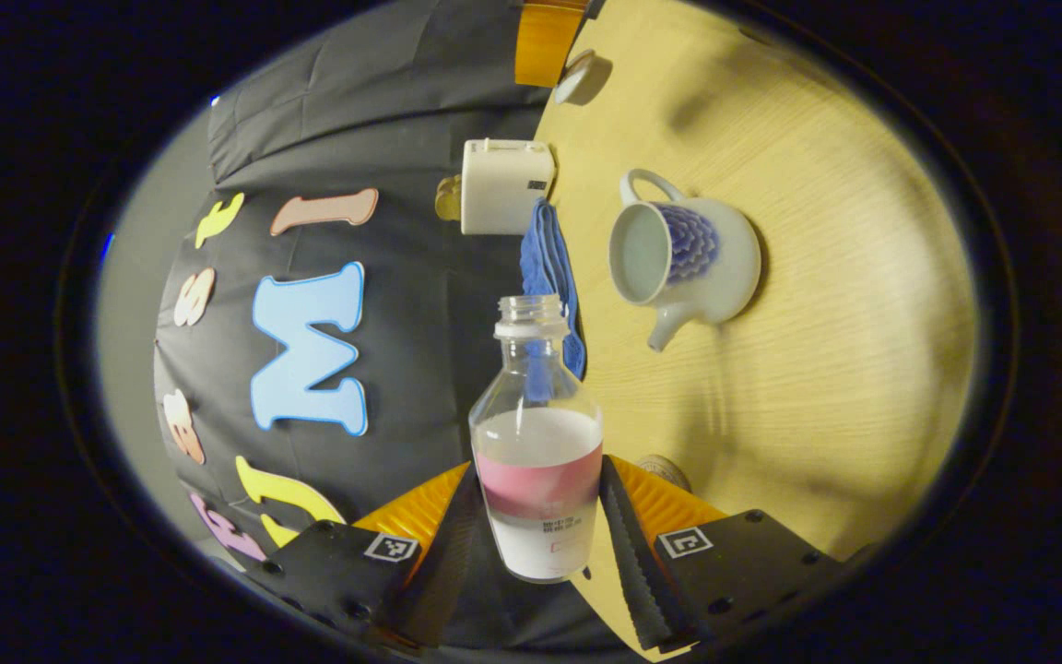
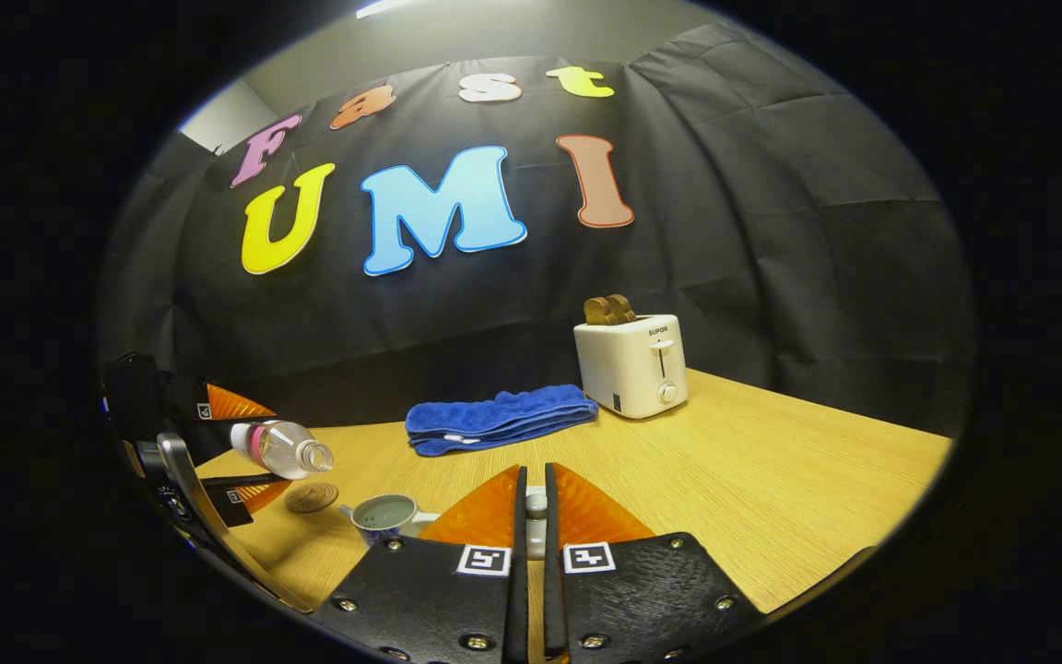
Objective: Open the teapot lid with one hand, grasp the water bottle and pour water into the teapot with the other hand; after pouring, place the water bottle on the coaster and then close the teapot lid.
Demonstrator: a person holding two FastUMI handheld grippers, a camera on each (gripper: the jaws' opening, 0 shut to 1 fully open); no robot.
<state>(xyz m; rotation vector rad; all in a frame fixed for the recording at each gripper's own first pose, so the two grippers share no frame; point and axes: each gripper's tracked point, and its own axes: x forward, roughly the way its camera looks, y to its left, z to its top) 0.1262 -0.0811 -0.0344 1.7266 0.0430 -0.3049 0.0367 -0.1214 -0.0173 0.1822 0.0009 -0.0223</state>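
My left gripper is shut on a clear, uncapped water bottle with a pink label, partly filled. In the right gripper view that bottle lies nearly level in the air, its mouth pointing toward the teapot, above a round woven coaster. The white teapot with a blue flower pattern stands open on the table; no stream of water is visible. My right gripper is shut on the small white teapot lid, held up beside the teapot. The lid shows far off in the left gripper view.
A folded blue towel lies at the back of the wooden table, with a white toaster holding toast to its right. The towel and toaster sit beyond the bottle's mouth.
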